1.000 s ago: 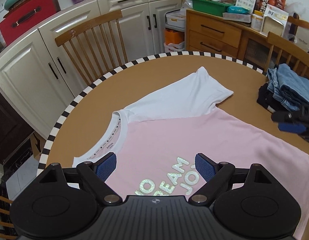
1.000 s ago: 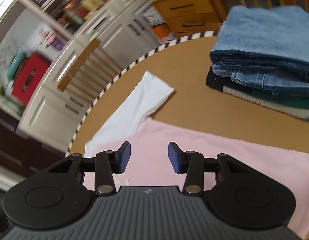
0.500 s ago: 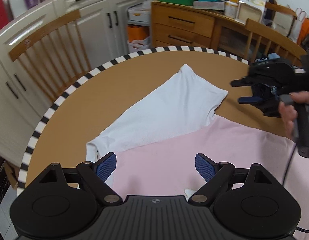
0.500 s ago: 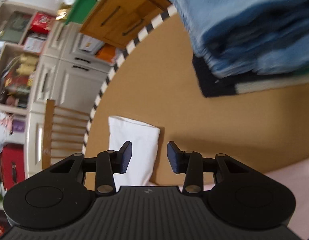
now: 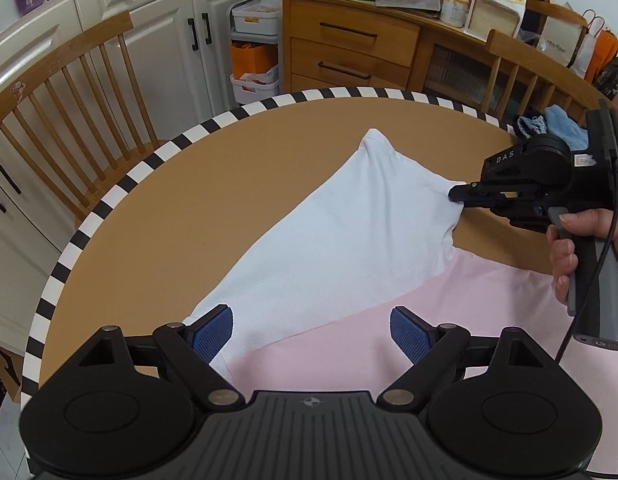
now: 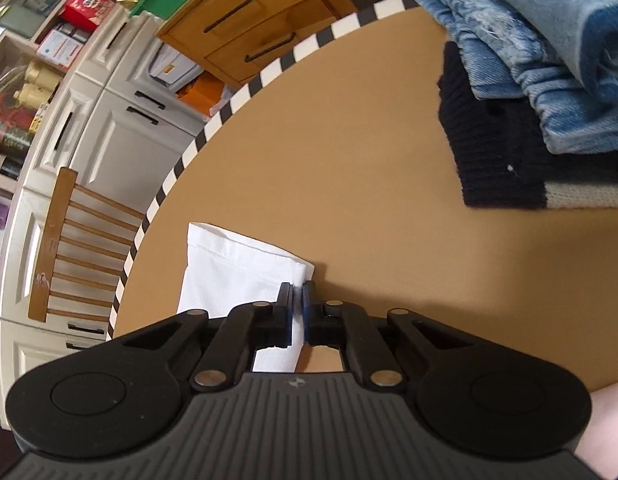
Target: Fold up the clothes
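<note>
Folding has barely begun: our right tongs (image 6: 296, 300) have just closed, pinching the white sleeve (image 5: 349, 236) near the far edge of the surface (image 5: 197, 184). Our left tongs (image 5: 311, 330) gape wide over the shirt (image 5: 449, 320), holding nothing. Folded jeans (image 6: 549, 48) wait stacked at the right edge.

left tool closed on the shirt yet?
No. The left tool stands wide open above the shirt, its blue pads apart and pinching no fabric.
</note>
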### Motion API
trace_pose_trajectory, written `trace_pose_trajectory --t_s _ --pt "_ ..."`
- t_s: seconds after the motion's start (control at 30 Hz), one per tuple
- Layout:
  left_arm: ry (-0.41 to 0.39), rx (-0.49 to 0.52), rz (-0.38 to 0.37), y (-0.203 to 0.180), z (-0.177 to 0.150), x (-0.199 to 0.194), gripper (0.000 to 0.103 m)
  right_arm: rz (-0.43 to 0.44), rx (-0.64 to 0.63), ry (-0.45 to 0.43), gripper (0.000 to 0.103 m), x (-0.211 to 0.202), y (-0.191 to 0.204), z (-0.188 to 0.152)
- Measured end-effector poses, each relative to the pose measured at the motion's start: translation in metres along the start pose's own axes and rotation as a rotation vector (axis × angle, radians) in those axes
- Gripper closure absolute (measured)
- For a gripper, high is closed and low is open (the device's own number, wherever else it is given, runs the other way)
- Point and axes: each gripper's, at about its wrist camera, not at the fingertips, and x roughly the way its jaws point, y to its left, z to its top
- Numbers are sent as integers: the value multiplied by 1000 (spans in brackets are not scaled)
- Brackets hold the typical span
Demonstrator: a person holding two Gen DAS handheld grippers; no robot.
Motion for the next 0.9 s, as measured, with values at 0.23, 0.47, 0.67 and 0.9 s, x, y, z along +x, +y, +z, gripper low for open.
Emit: trace_pose_trajectory --t_s 0.23,0.47,0.67,0.9 --pt "-1 39 -49 5 10 10 15 34 -14 36 100 -7 -11 8" --pt "-139 213 -287 31 61 29 3 82 11 57 100 -12 -22 7" --pt "-116 82 -568 46 138 93 13 95 13 76 100 -12 -25 10" --pt "15 180 -612 13 178 162 21 105 -1 103 99 -12 -25 13"
